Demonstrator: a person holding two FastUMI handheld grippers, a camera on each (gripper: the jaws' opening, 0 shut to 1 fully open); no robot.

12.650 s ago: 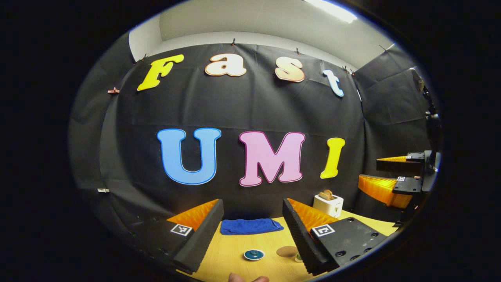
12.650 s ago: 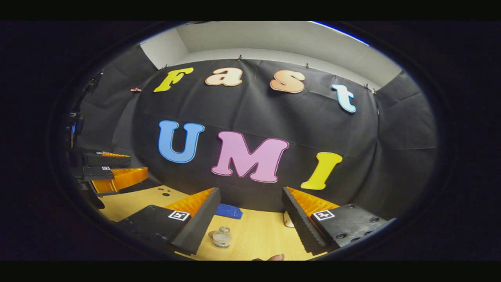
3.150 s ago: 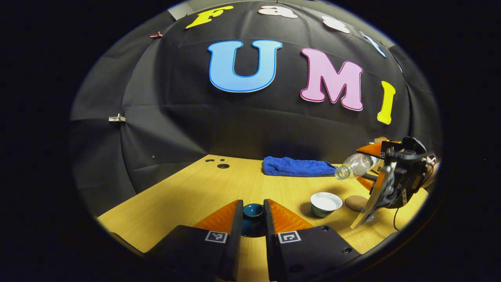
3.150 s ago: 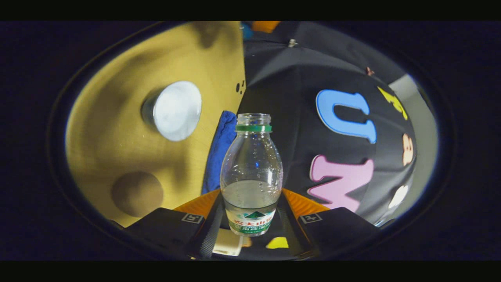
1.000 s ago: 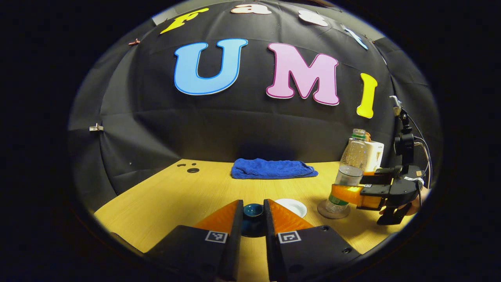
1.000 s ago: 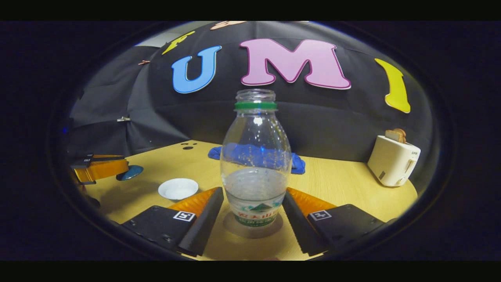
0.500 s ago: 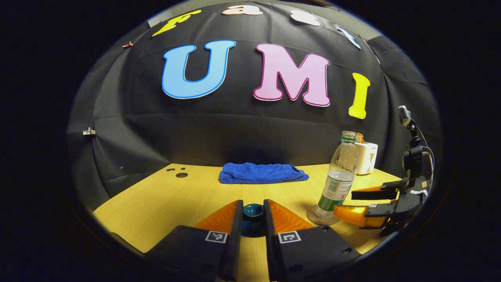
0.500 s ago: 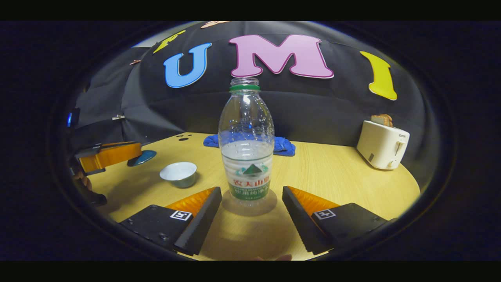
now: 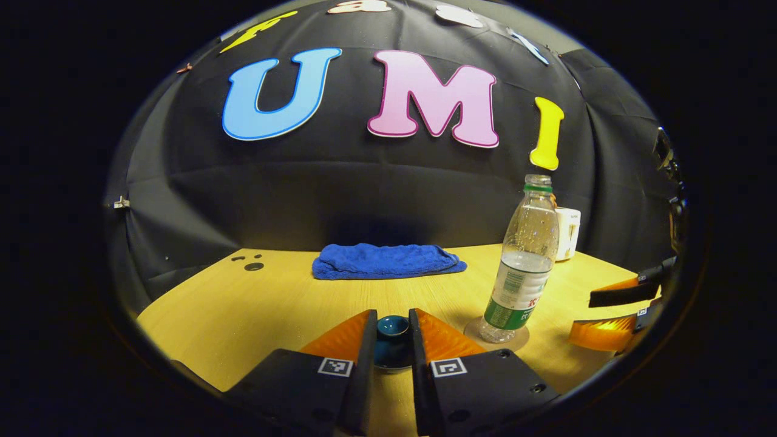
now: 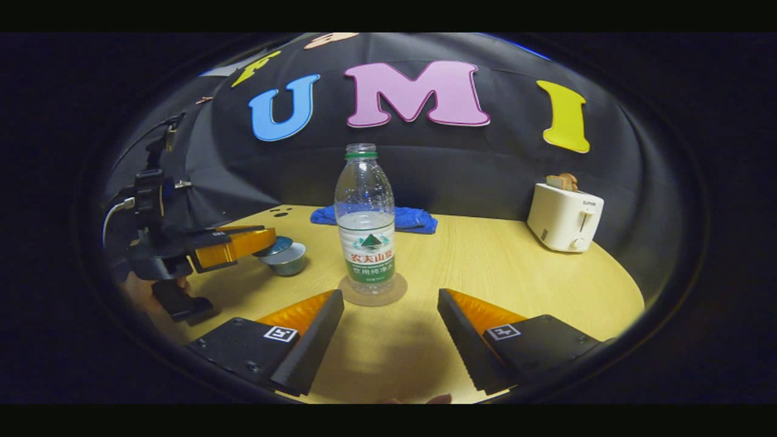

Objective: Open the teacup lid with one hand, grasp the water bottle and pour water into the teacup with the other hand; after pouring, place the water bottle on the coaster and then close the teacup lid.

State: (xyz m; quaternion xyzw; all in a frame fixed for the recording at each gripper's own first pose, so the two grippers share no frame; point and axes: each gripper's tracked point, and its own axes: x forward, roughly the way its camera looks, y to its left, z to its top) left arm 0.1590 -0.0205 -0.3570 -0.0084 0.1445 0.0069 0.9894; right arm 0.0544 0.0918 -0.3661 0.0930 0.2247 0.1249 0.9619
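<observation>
Water bottle (image 10: pixel 366 218) stands upright on the coaster (image 10: pixel 372 291), at twelve o'clock from the right gripper (image 10: pixel 390 331), whose fingers are spread apart. Left gripper (image 9: pixel 392 340) clamps the teacup lid (image 9: pixel 392 346) above the teacup (image 10: pixel 289 260).

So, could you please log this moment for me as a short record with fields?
water bottle: upright on the coaster, uncapped, part full
right gripper: open, drawn back from the bottle
left gripper: shut on the teacup lid
teacup: on the table, lid held just over it, not yet closed
background: blue cloth, toaster
</observation>
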